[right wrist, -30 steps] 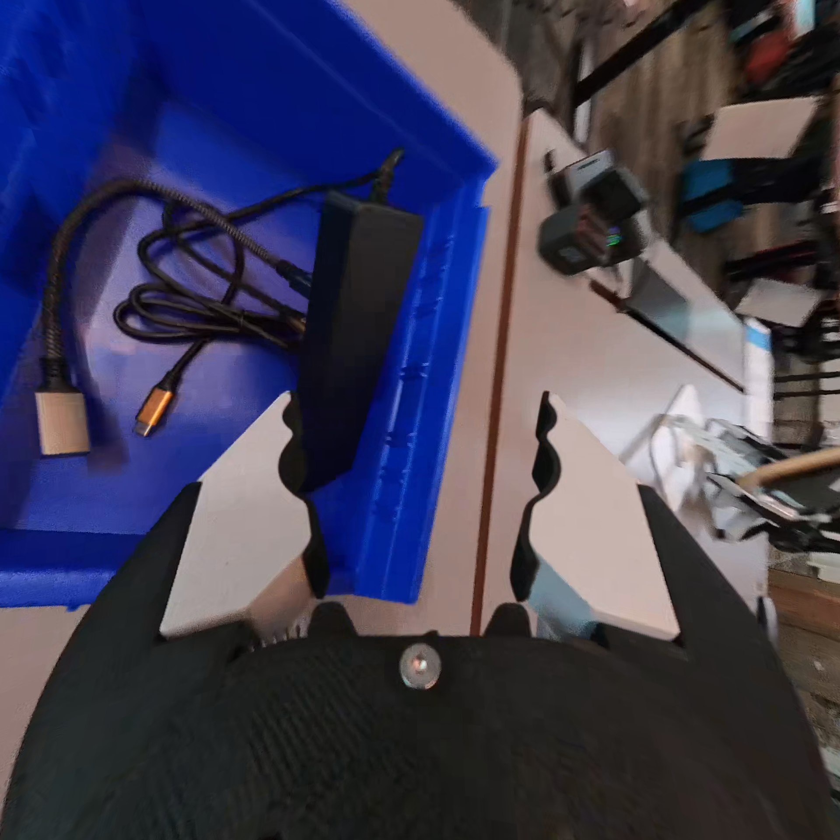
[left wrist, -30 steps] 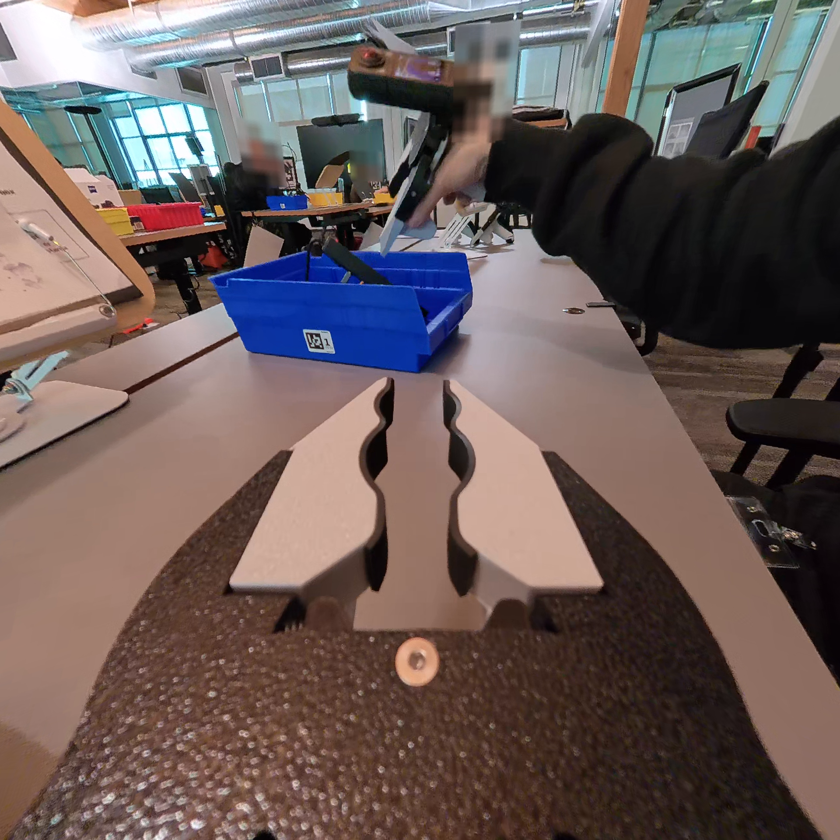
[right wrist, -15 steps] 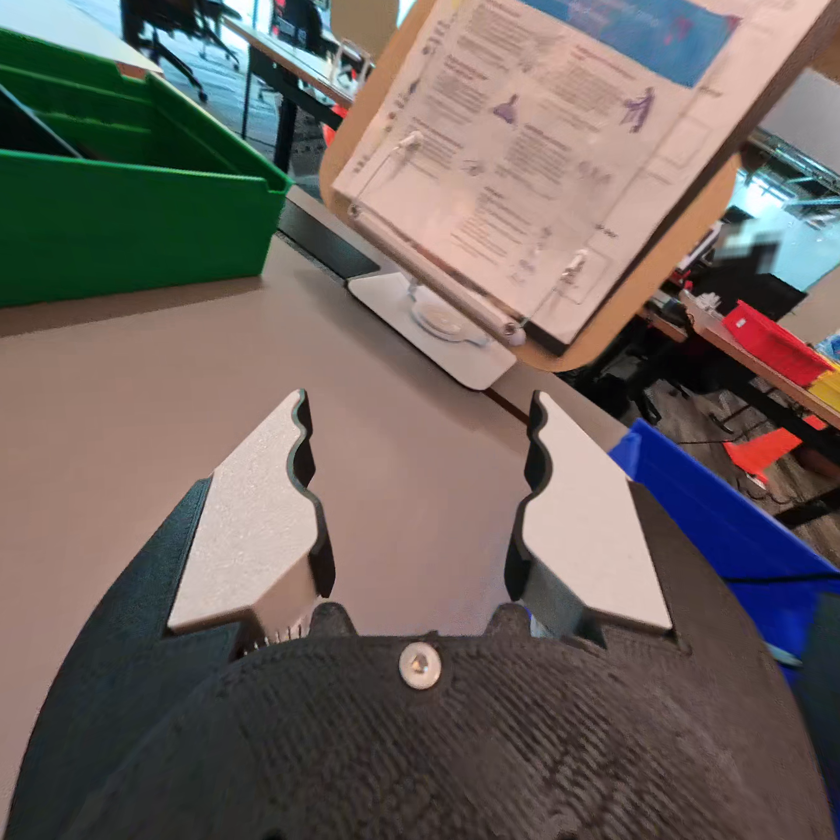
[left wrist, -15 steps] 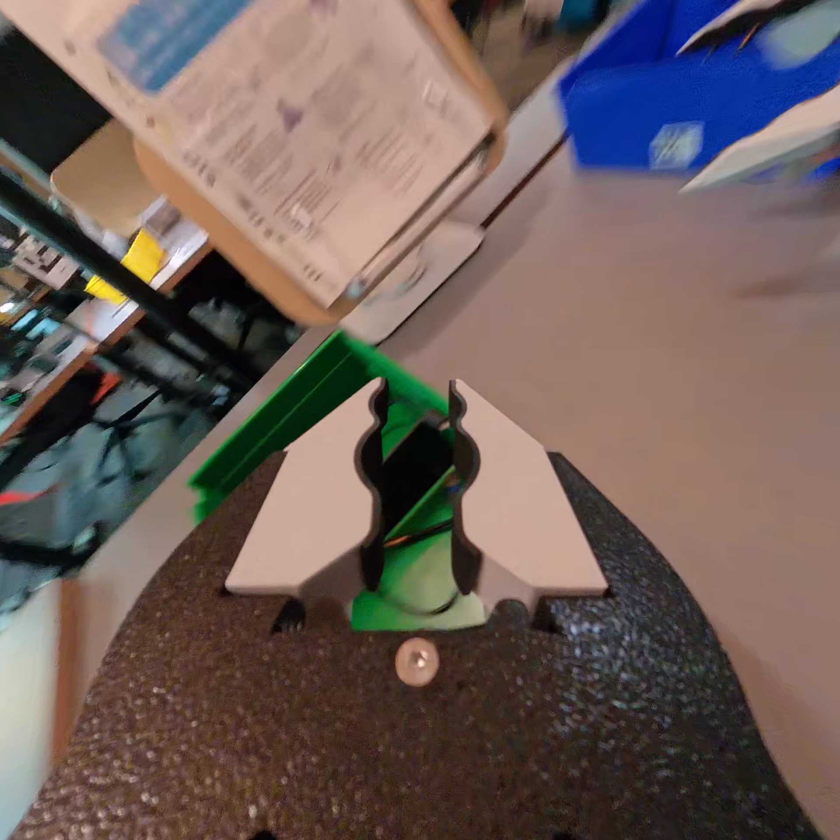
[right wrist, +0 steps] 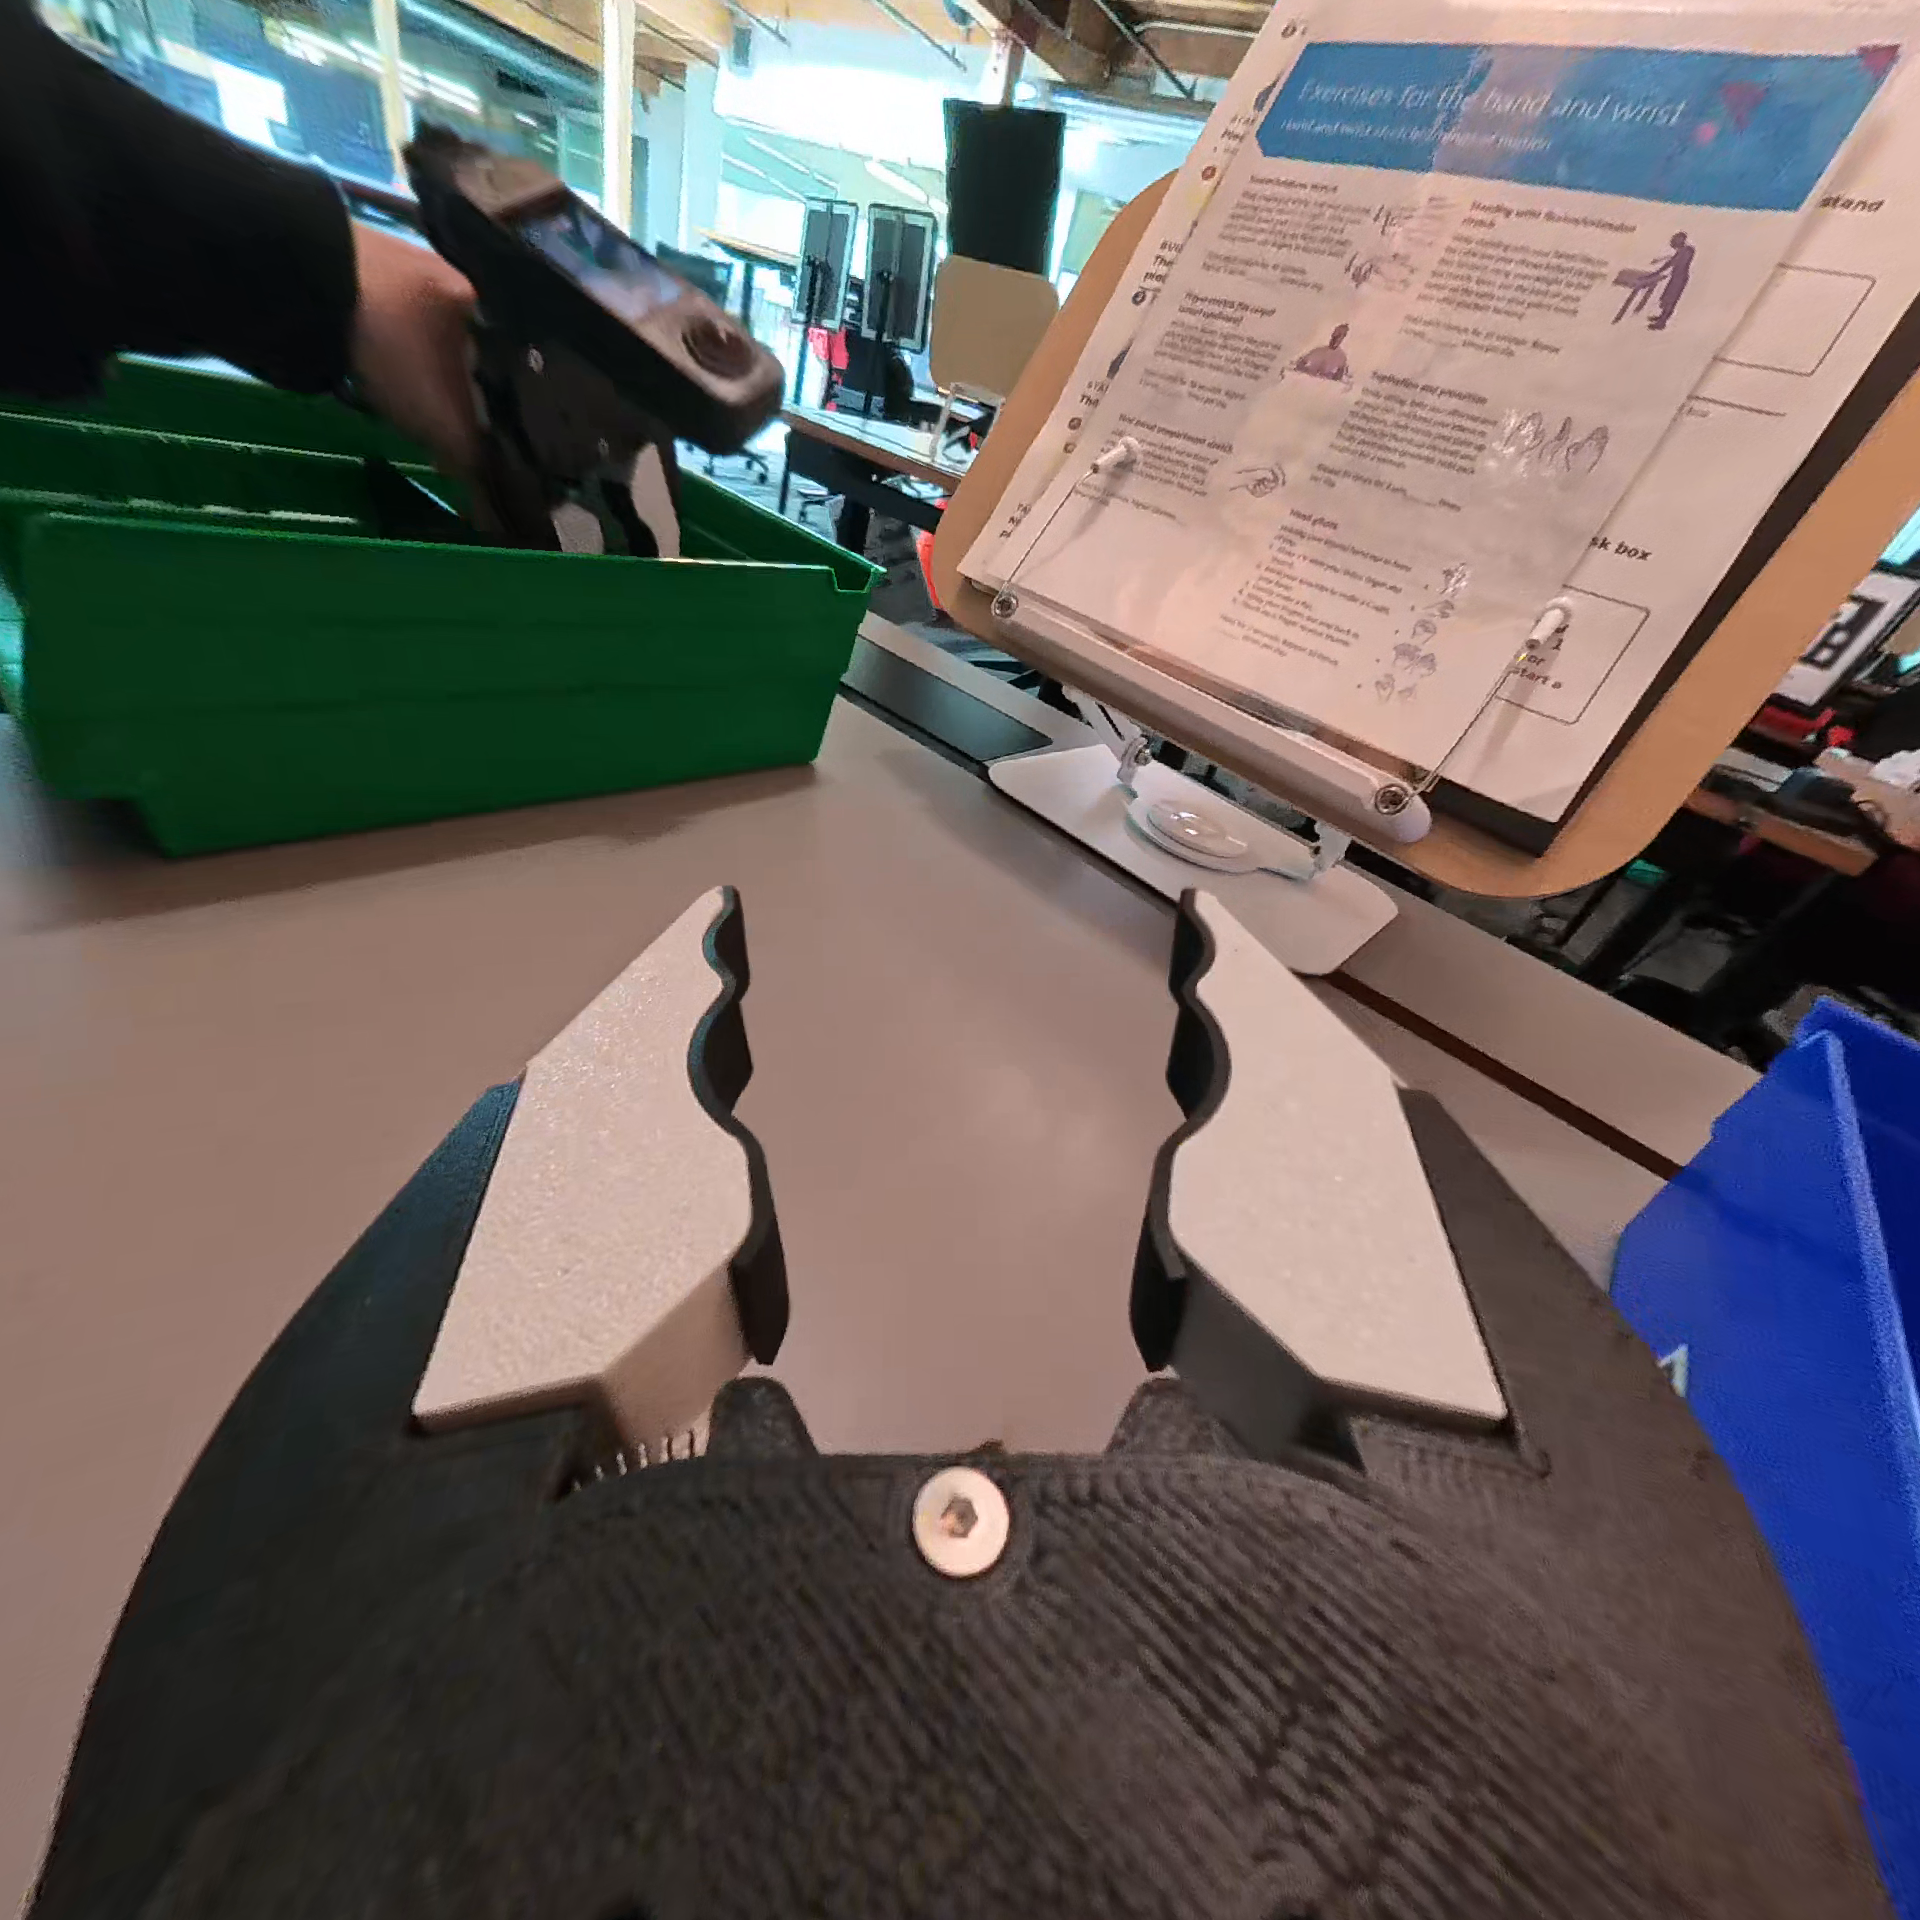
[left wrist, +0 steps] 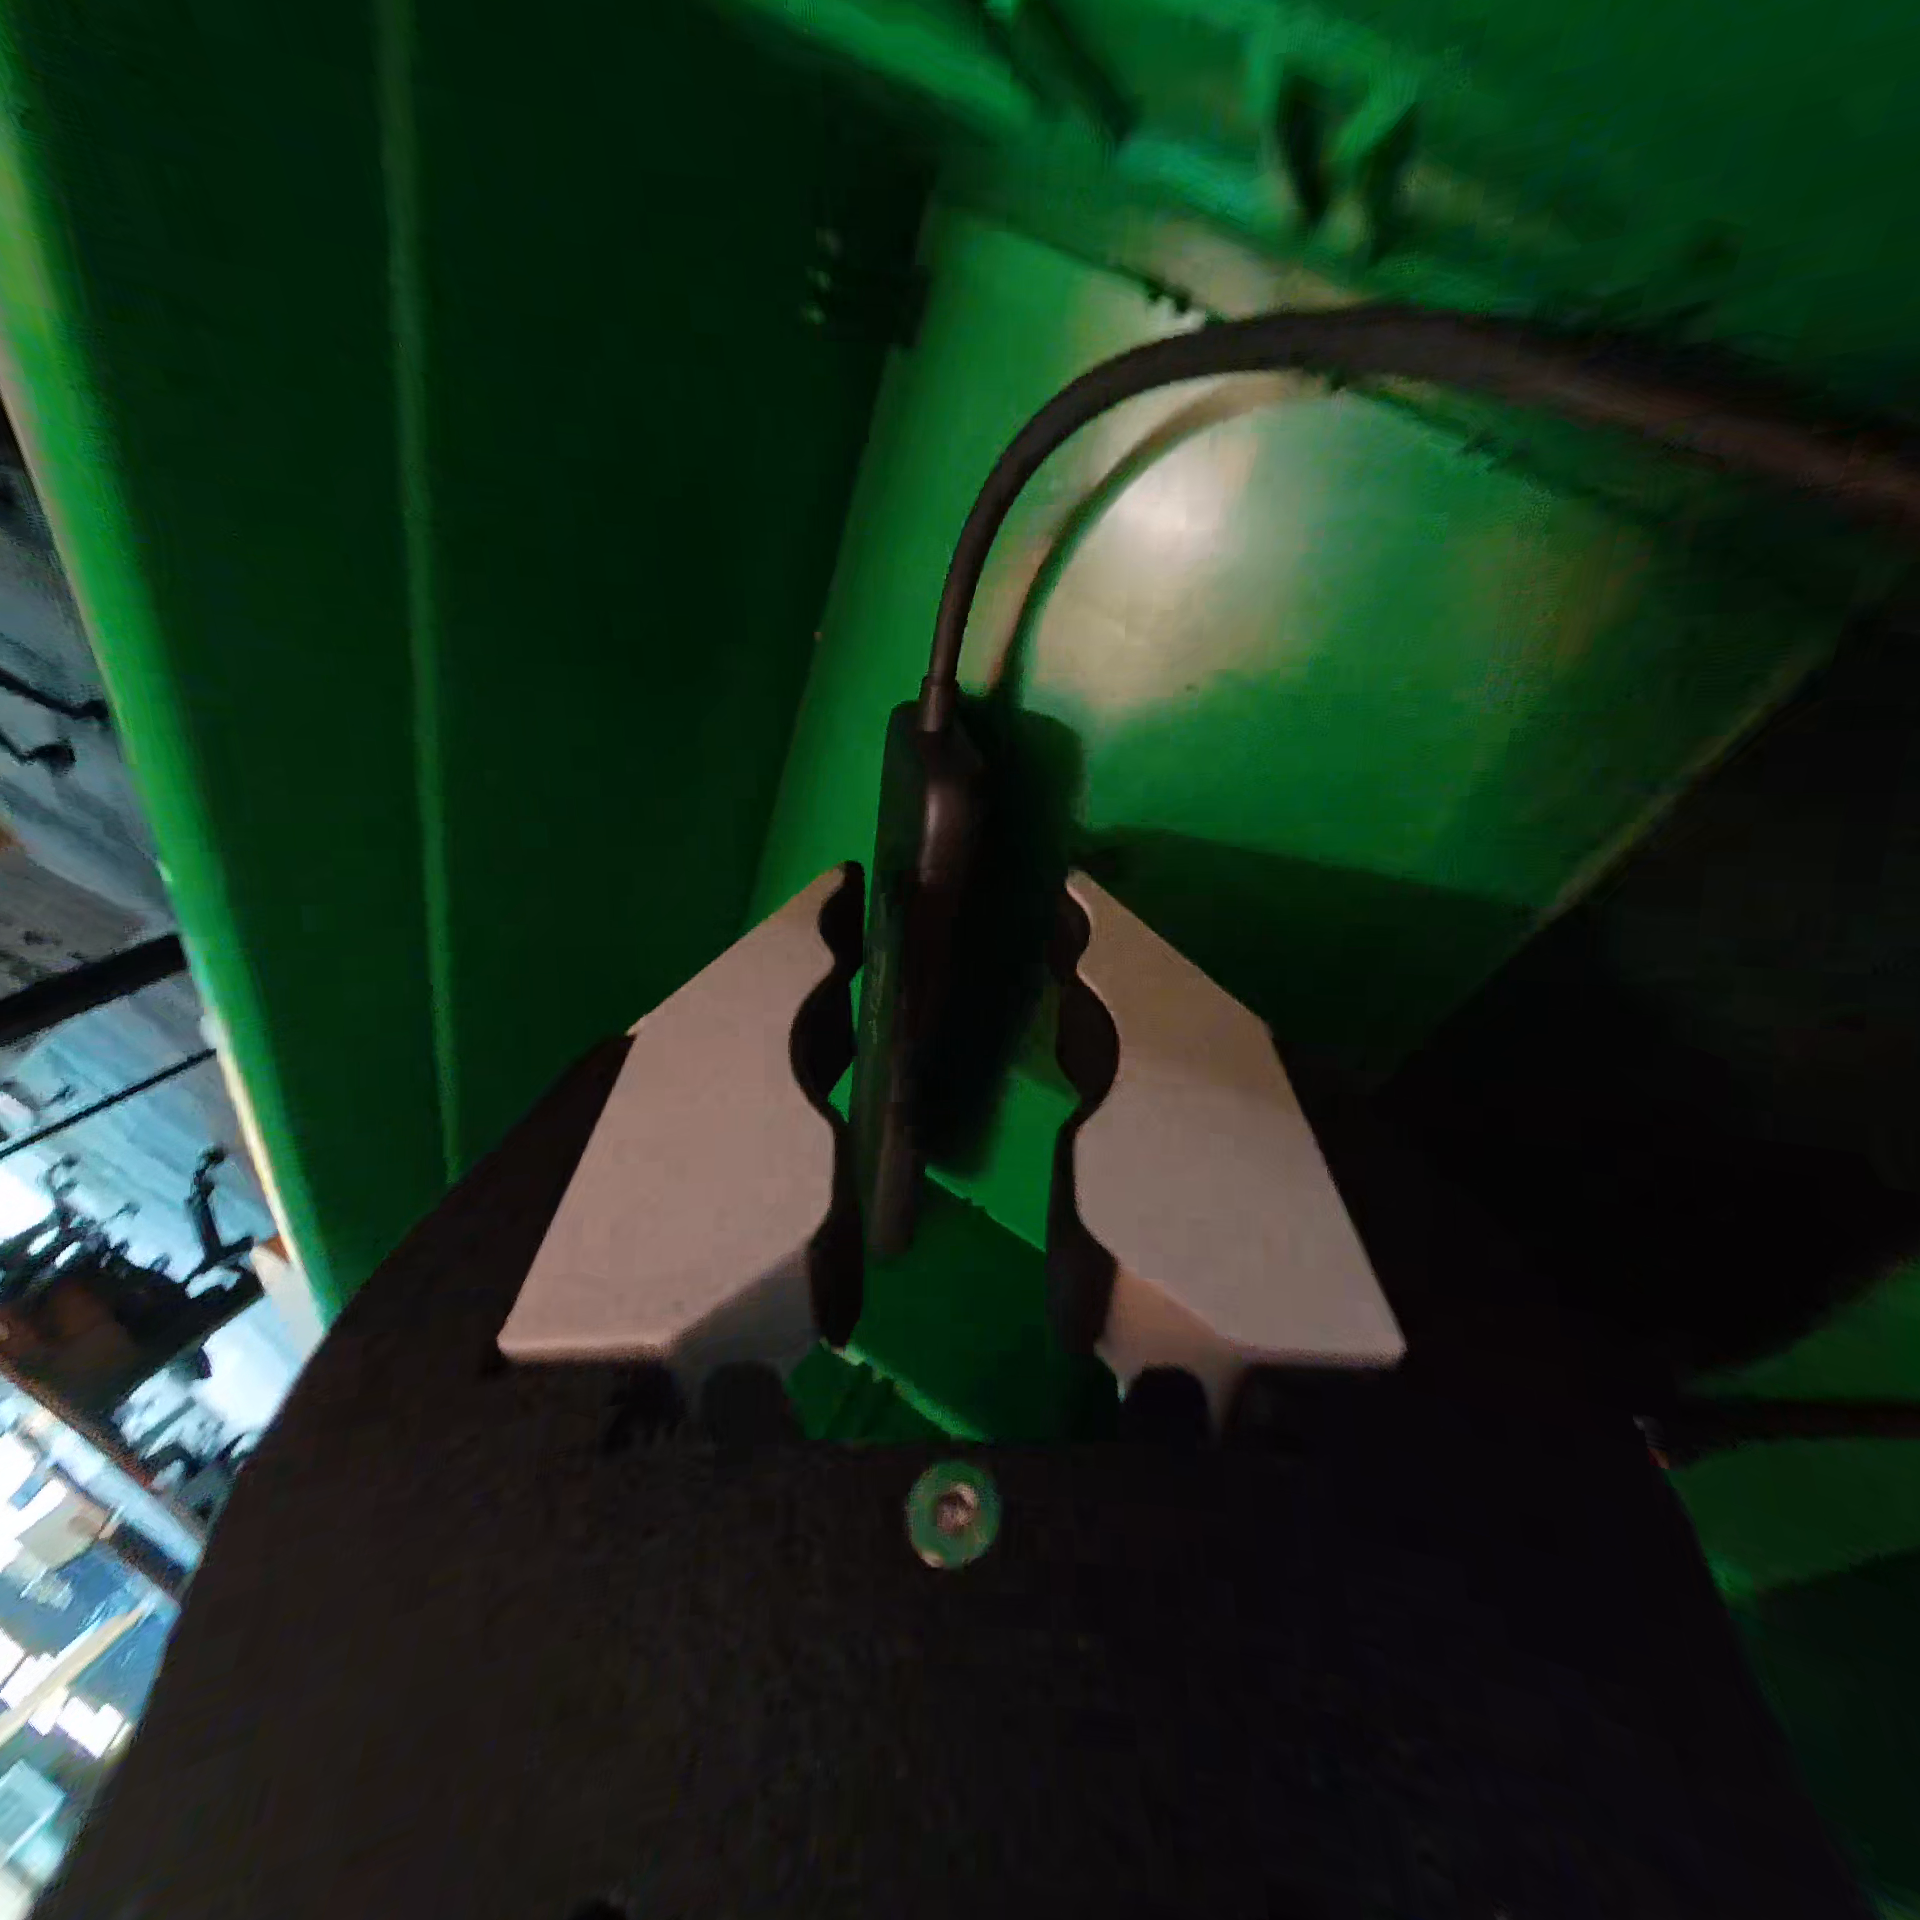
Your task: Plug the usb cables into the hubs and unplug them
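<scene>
The left gripper [left wrist: 961,1049] reached down inside the green bin [left wrist: 436,520], its fingers narrowly apart around a dark hub [left wrist: 935,987] standing on edge; whether they already pinched it was hard to tell in the gloom. The hub's cable [left wrist: 1351,353] arched away far right. The right gripper [right wrist: 961,1132] hovered wide apart above the table [right wrist: 260,1039]. If lifted carelessly, that trailing cable might snag and twist the hub loose.

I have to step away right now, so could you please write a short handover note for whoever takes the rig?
Left gripper: down inside the green plastic bin, fingers either side of the flat black hub with its black cable; grip not confirmed.
Right gripper: open, empty, above the grey table, beside the blue plastic bin.
Done: no plugging visible.
Left: lift hub, fetch cable, plug, unplug.
</scene>
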Demonstrator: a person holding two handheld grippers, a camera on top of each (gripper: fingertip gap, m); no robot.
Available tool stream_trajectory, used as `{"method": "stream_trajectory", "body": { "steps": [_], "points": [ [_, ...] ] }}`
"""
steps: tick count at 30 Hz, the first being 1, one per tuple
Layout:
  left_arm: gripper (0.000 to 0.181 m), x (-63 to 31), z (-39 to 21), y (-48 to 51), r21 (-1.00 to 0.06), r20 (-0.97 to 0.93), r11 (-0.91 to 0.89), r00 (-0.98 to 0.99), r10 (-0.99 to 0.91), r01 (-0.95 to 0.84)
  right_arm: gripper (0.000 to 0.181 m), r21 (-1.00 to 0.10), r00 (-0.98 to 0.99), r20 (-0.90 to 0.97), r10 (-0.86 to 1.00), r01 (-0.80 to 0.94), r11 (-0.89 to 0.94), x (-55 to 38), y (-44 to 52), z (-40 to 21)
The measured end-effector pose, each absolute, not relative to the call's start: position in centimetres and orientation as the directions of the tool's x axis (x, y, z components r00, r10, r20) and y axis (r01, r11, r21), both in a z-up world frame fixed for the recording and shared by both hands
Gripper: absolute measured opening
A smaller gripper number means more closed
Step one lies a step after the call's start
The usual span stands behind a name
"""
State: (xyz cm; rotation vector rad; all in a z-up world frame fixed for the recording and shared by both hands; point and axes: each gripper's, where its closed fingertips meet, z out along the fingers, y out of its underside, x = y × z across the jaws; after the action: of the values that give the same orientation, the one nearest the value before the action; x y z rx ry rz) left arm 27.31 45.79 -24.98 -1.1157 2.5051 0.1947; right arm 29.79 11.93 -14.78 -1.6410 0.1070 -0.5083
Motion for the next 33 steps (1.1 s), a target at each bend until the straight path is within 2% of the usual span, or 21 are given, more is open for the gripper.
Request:
{"method": "stream_trajectory", "body": {
  "steps": [2, 4, 6, 9, 11, 14, 17, 20, 22, 24, 26, 27, 28, 29, 31, 33],
  "points": [
    [0.015, 27.8, -25.2, 47.0, -0.001, -0.466, 0.662, -0.585, -0.664, -0.750, 0.082, -0.965, 0.896, 0.255, -0.364, 0.212, -0.154, 30.0, 11.9, -15.0],
    [0.011, 27.7, -24.8, 47.2, 0.001, -0.477, 0.667, -0.586, -0.655, -0.745, 0.082, -0.965, 0.897, 0.251, -0.364, 0.205, -0.162, 30.1, 12.0, -15.2],
    [0.011, 27.9, -23.6, 46.9, -0.064, -0.495, 0.648, -0.539, -0.681, -0.759, 0.082, -0.965, 0.894, 0.252, -0.371, 0.202, -0.169, 30.2, 11.9, -15.4],
    [0.010, 28.7, -18.6, 44.9, -0.325, -0.488, 0.602, -0.416, -0.767, -0.729, 0.083, -0.966, 0.896, 0.245, -0.370, 0.193, -0.173, 30.1, 12.0, -15.6],
    [0.010, 28.8, -13.4, 42.4, -0.541, -0.454, 0.560, -0.343, -0.823, -0.628, 0.082, -0.970, 0.906, 0.230, -0.356, 0.184, -0.160, 29.7, 12.2, -15.5],
    [0.010, 27.6, -4.6, 36.1, -0.836, -0.343, 0.446, -0.328, -0.880, -0.320, 0.081, -0.971, 0.908, 0.235, -0.348, 0.200, -0.132, 29.0, 12.4, -14.9],
    [0.009, 24.7, 1.3, 28.0, -0.970, -0.205, 0.242, -0.474, -0.856, -0.017, 0.082, -0.961, 0.904, 0.276, -0.327, 0.269, -0.068, 27.3, 12.8, -13.3],
    [0.009, 20.7, 2.8, 18.8, -0.982, -0.123, -0.030, -0.754, -0.646, 0.186, 0.084, -0.946, 0.919, 0.297, -0.258, 0.320, 0.051, 24.5, 13.1, -11.3],
    [0.009, 19.1, 1.4, 14.6, -0.961, -0.129, -0.148, -0.852, -0.507, 0.233, 0.083, -0.949, 0.959, 0.234, -0.160, 0.261, 0.177, 22.5, 12.9, -9.7],
    [0.009, 19.2, -0.6, 11.8, -0.951, -0.099, -0.228, -0.905, -0.413, 0.208, 0.079, -0.943, 0.981, 0.176, -0.080, 0.191, 0.272, 21.4, 12.2, -8.4],
    [0.010, 19.2, -1.8, 9.7, -0.932, -0.092, -0.305, -0.942, -0.323, 0.195, 0.066, -0.939, 0.985, 0.171, 0.025, 0.155, 0.308, 20.2, 11.5, -8.0],
    [0.010, 19.7, -2.2, 8.9, -0.926, -0.092, -0.321, -0.946, -0.312, 0.197, 0.053, -0.935, 0.983, 0.177, 0.039, 0.156, 0.318, 20.1, 11.1, -7.8],
    [0.010, 20.4, -2.6, 8.4, -0.923, -0.086, -0.332, -0.946, -0.313, 0.194, 0.029, -0.928, 0.980, 0.196, 0.036, 0.173, 0.330, 20.2, 10.7, -7.6],
    [0.010, 20.9, -2.6, 8.1, -0.913, -0.075, -0.362, -0.951, -0.299, 0.186, 0.022, -0.925, 0.980, 0.198, -0.007, 0.189, 0.331, 21.0, 10.3, -7.5],
    [0.012, 22.3, -2.6, 8.1, -0.903, -0.030, -0.398, -0.950, -0.312, 0.159, 0.020, -0.926, 0.977, 0.212, -0.034, 0.212, 0.314, 22.0, 9.9, -7.4],
    [0.025, 24.5, -3.0, 8.4, -0.910, 0.042, -0.395, -0.922, -0.386, 0.124, 0.010, -0.927, 0.962, 0.226, -0.153, 0.260, 0.269, 23.9, 9.4, -7.5]
  ]
}}
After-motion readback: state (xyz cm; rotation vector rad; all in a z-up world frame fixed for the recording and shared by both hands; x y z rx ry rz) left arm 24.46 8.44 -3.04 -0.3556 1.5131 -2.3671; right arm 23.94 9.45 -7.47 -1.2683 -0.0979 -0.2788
